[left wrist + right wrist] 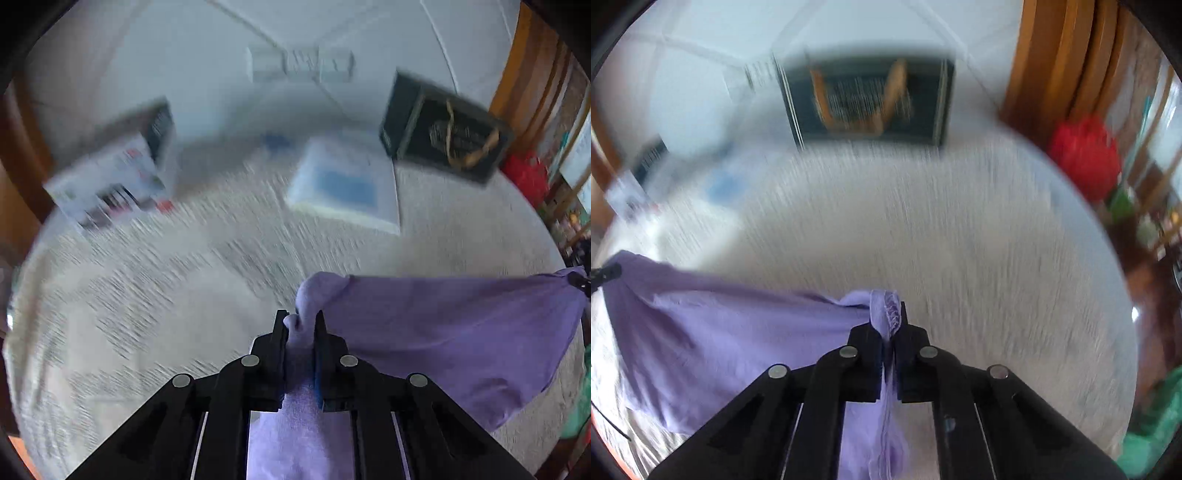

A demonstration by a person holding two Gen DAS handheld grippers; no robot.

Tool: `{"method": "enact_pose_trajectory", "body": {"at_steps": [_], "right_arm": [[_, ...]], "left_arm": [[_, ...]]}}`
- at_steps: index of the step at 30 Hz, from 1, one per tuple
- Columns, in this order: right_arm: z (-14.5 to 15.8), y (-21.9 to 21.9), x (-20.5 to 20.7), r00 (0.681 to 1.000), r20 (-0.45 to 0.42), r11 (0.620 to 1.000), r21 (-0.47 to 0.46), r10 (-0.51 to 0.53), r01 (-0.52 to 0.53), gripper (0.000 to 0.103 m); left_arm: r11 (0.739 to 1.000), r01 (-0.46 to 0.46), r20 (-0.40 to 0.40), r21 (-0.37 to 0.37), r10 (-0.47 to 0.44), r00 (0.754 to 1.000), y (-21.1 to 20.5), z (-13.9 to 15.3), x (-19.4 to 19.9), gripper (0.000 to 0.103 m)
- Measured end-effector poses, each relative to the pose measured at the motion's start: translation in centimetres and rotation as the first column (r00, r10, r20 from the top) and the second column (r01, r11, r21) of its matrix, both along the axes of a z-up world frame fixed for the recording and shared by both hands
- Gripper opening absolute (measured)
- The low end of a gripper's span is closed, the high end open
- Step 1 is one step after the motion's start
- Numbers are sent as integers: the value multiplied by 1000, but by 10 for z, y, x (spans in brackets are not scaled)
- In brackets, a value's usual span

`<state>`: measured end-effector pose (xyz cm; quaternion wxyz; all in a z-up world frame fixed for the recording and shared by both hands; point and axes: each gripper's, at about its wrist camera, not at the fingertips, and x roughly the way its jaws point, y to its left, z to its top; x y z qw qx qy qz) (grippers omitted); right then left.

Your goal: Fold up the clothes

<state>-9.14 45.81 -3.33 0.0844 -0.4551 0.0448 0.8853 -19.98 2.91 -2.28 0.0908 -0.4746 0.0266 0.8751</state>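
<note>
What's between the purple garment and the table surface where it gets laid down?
Nothing visible. The purple garment hangs stretched between the left hand-held gripper and the right hand-held gripper, both shut on it. The tablecloth ahead is bare; the dark box sits at the far edge.

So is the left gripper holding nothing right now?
No, the left gripper is shut on a bunched corner of the purple garment, which stretches off to its right.

Motion blur smears the patterned surface (155, 295) ahead of the left gripper (301, 325); print on the dark box (443, 133) and the white box (110, 184) is illegible. The purple garment (731, 343) runs under the right gripper (892, 325), its lower part cut off by the frame edge.
</note>
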Motion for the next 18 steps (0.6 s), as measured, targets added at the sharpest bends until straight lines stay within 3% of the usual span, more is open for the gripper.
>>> {"method": "enact_pose_trajectory", "body": {"at_steps": [3, 6, 10, 12, 14, 15, 16, 18], "right_arm": [[50, -7, 12, 985, -171, 1000, 7, 31, -30, 4], [64, -16, 32, 974, -216, 997, -5, 75, -78, 4], [16, -26, 55, 988, -58, 989, -21, 145, -146, 4], [-32, -26, 69, 983, 93, 986, -60, 158, -153, 4], [-70, -29, 81, 966, 213, 988, -81, 146, -131, 8], [-84, -30, 87, 957, 259, 990, -79, 131, -114, 11], [-94, -28, 93, 951, 291, 994, -64, 106, -91, 20], [-101, -23, 101, 947, 313, 997, -42, 67, -56, 41]], "left_arm": [[1000, -28, -125, 6, 29, 992, -22, 48, 17, 11], [999, -35, -160, 10, 36, 986, -38, 64, 46, 12], [1000, -27, 1, 14, 27, 1000, -48, 8, 82, 20], [999, -48, 123, 7, 47, 991, -55, -35, 95, 38], [997, -73, 192, 14, 69, 979, -62, -62, 106, 61], [996, -83, 213, 11, 79, 974, -65, -71, 110, 66], [996, -89, 213, 5, 86, 973, -68, -74, 112, 74], [996, -90, 196, 2, 88, 977, -69, -71, 111, 78]]}}
